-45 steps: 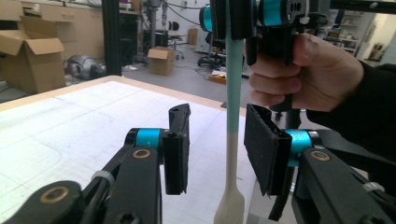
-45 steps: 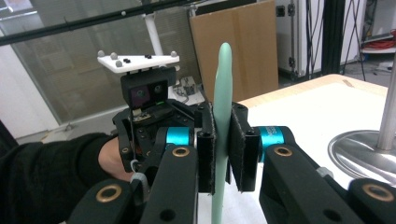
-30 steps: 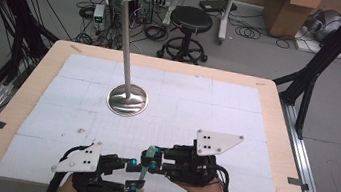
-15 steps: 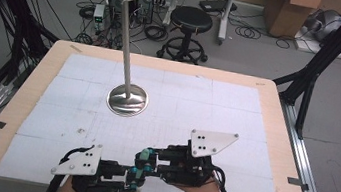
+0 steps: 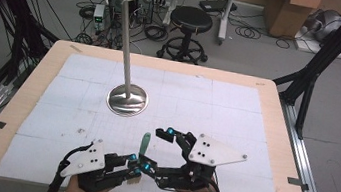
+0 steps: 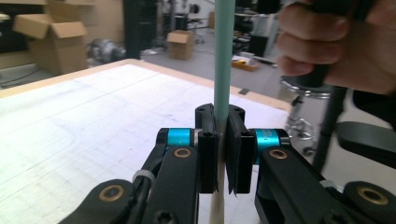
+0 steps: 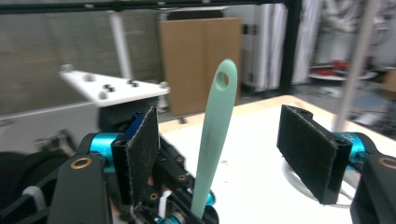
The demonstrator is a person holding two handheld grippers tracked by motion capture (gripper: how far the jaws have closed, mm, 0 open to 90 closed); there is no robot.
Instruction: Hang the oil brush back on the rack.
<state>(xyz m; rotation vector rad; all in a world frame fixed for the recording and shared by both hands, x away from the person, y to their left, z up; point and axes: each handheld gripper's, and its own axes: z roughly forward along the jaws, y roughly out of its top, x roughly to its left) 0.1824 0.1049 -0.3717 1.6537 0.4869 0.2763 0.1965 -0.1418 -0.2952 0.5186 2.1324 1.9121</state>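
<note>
Left gripper (image 5: 137, 168), near edge of the table (image 5: 273, 141), high view: jaws closed on the lower end of a green spatula handle (image 5: 144, 144), which stands upright; right gripper (image 5: 158, 150) just beside it, jaws just opened and standing apart on either side of the handle. A metal stand (image 5: 127, 99) rises farther off, mid-table. Left gripper view: pads (image 6: 208, 154) press the handle (image 6: 223, 60). Right gripper view: handle (image 7: 212, 135) stands free between the wide pads (image 7: 312, 151), touching neither.
</note>
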